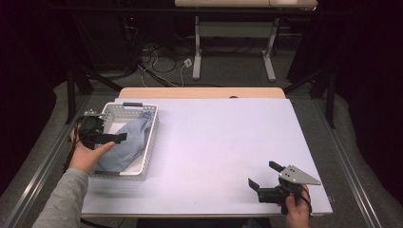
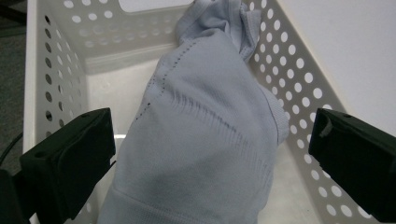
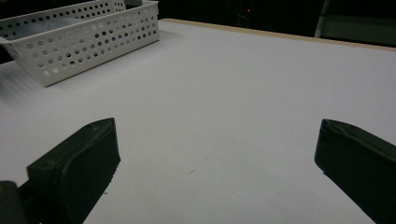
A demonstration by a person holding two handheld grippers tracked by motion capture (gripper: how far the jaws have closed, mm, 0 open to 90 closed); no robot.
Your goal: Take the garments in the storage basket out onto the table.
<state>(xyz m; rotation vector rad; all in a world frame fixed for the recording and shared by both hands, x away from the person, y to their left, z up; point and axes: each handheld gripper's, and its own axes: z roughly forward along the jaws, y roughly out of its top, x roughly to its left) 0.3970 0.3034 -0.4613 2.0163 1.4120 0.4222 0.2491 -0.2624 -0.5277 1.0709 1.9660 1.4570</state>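
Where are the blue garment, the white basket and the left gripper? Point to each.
blue garment (image 2: 205,135): left gripper view, on its knitted middle.
white basket (image 1: 153,130): high view, on its right perforated wall.
left gripper (image 1: 124,137): high view, at its jaw tips over the basket.

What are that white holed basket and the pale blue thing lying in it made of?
The white perforated basket looks like moulded plastic: smooth, slightly glossy walls with even round holes. The pale blue garment looks like soft knitted fabric, probably cotton or a blend: matte, with fine ribbing, stitched seams and loose folds.
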